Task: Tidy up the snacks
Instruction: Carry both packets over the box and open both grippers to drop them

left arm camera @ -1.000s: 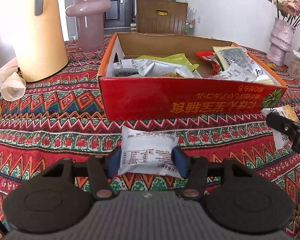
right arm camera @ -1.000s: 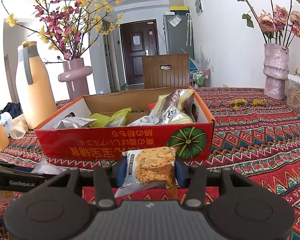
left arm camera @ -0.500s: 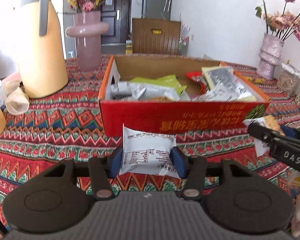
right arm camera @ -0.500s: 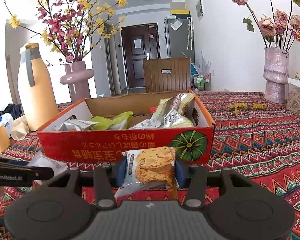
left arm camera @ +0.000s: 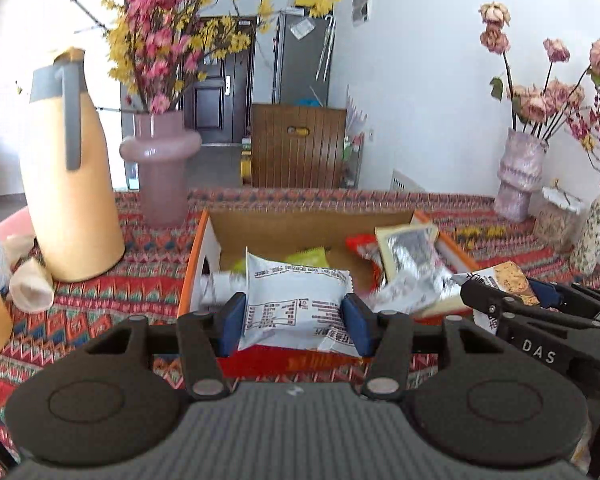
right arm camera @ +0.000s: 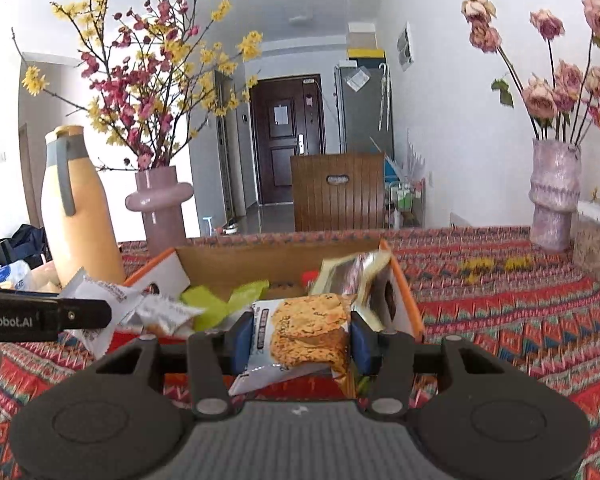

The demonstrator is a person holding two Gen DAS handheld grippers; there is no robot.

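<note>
A: Two views to check. Left wrist view first: the left gripper pinches the white packet by its side edges, above the near wall of the red box.

B: Risk?

A: The pinch bears on soft film only; the packet may slip and land outside the box.

B: Right wrist view?

A: The right gripper pinches the cracker packet at the box's near right corner. Its loose tail hangs low and may snag the box rim.
</note>
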